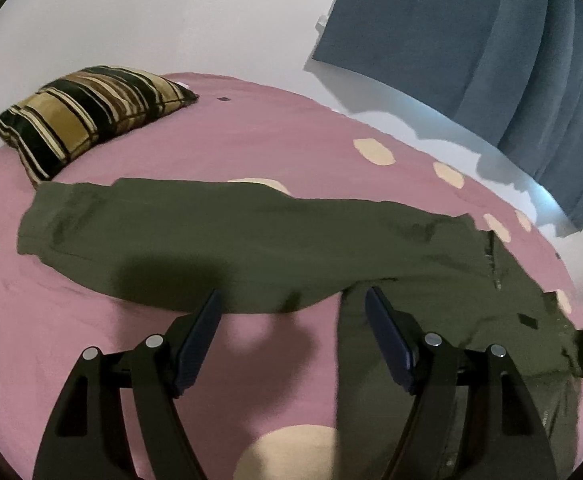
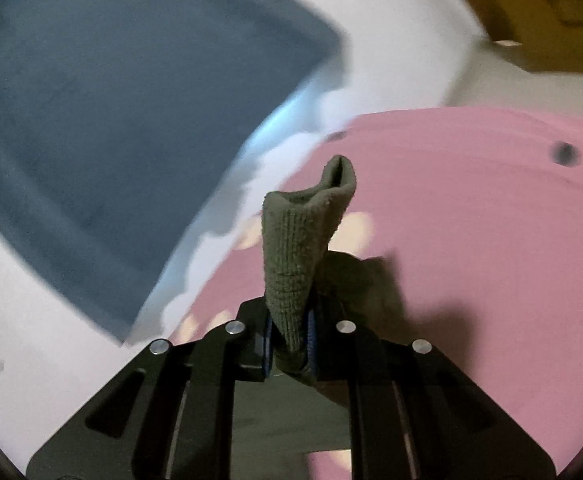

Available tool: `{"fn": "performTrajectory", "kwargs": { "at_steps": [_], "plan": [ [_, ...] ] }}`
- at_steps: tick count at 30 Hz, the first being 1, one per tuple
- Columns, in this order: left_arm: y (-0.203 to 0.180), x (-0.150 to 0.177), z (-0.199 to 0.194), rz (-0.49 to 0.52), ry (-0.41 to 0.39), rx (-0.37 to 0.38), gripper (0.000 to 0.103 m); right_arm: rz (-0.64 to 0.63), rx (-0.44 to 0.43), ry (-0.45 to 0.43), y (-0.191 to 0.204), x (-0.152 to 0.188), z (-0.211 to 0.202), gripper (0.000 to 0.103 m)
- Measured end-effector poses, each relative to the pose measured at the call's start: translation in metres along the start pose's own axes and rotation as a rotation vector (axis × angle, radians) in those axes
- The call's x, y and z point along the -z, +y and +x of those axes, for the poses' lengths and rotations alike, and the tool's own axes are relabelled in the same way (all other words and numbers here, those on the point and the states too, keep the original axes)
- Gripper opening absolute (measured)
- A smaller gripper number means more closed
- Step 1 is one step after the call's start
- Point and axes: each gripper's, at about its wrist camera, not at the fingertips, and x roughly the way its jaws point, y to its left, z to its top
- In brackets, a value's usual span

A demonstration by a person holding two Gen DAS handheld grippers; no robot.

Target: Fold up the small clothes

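Observation:
An olive-green jacket (image 1: pixel 219 240) lies spread on the pink bedsheet (image 1: pixel 91 340), one sleeve stretched out to the left and its zip at the right. My left gripper (image 1: pixel 293 300) hangs open just above the sleeve's near edge, with nothing between its blue pads. In the right wrist view my right gripper (image 2: pixel 289 340) is shut on a ribbed olive cuff (image 2: pixel 303 232), which sticks up past the fingers, lifted off the bedsheet (image 2: pixel 471 220). More green cloth hangs below the jaws.
A striped brown and black pillow (image 1: pixel 87 116) rests at the far left of the bed. A blue curtain (image 1: pixel 471 52) hangs on the white wall behind, also filling the left of the right wrist view as curtain (image 2: pixel 111 140). Cream dots mark the sheet.

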Motion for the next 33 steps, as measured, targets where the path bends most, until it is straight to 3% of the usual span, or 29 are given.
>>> {"fn": "performTrajectory", "kwargs": {
  "at_steps": [6,14,22,27,29,32,33],
  "plan": [
    [-0.002,0.003,0.001,-0.022,0.007,0.04,0.073,-0.231,-0.156,0.139,0.132,0.059,0.046,0.012],
    [0.008,0.008,0.0,-0.086,0.015,0.07,0.073,-0.452,-0.227,0.355,0.239,0.177,0.113,0.012],
    [0.015,0.011,-0.004,-0.112,0.011,0.082,0.073,-0.632,-0.188,0.599,0.279,0.314,0.165,0.012],
    [0.016,0.011,-0.002,-0.126,0.021,0.1,0.074,-0.757,-0.141,0.691,0.286,0.368,0.179,0.013],
    [0.015,0.012,0.0,-0.133,0.029,0.104,0.074,-0.786,-0.128,0.732,0.286,0.382,0.186,0.018],
    [0.014,0.013,0.003,-0.129,0.04,0.103,0.074,-0.8,-0.143,0.795,0.284,0.393,0.187,0.034],
    [0.013,0.014,0.004,-0.128,0.043,0.102,0.074,-0.794,-0.157,0.814,0.284,0.395,0.186,0.047]
  ]
}}
